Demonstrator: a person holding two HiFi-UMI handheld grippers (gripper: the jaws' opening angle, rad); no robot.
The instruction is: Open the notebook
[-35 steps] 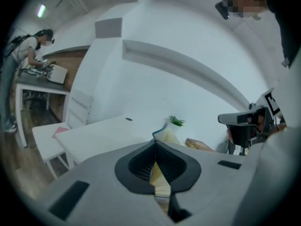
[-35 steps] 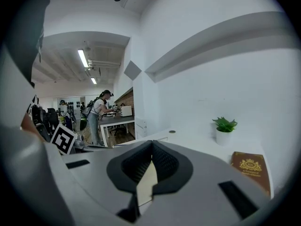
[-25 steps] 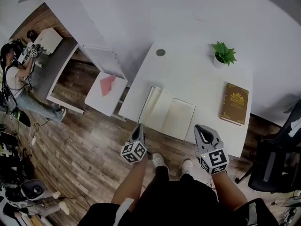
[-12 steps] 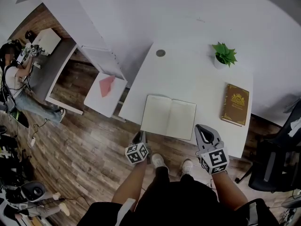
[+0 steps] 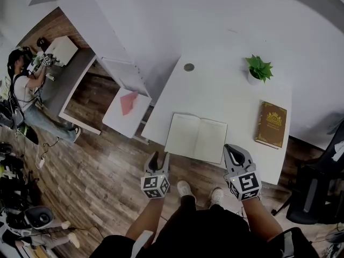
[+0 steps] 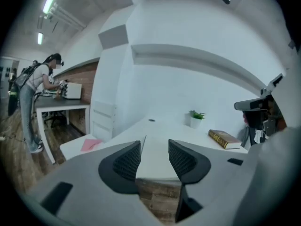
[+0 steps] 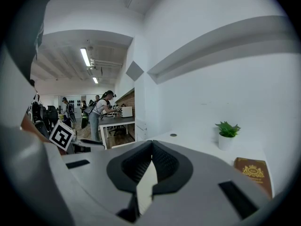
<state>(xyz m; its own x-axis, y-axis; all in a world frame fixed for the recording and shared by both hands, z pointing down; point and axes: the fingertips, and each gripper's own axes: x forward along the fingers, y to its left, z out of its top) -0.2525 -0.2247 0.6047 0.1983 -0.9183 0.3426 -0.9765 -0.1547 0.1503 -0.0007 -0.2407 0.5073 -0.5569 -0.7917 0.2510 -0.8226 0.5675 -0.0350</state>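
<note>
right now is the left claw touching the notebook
Apart. The head view shows the left claw back from the table edge, floor between it and the notebook; its jaws have just been opening, nothing between them.

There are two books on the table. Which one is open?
The white notebook, lying flat with two blank pages showing. The brown book with the gold crest, off to its right, is closed.

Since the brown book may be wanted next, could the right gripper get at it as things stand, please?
Probably yes: the brown book lies apart from the open notebook, with only bare table between it and the right gripper, whose shut jaws would have to open first.
</note>
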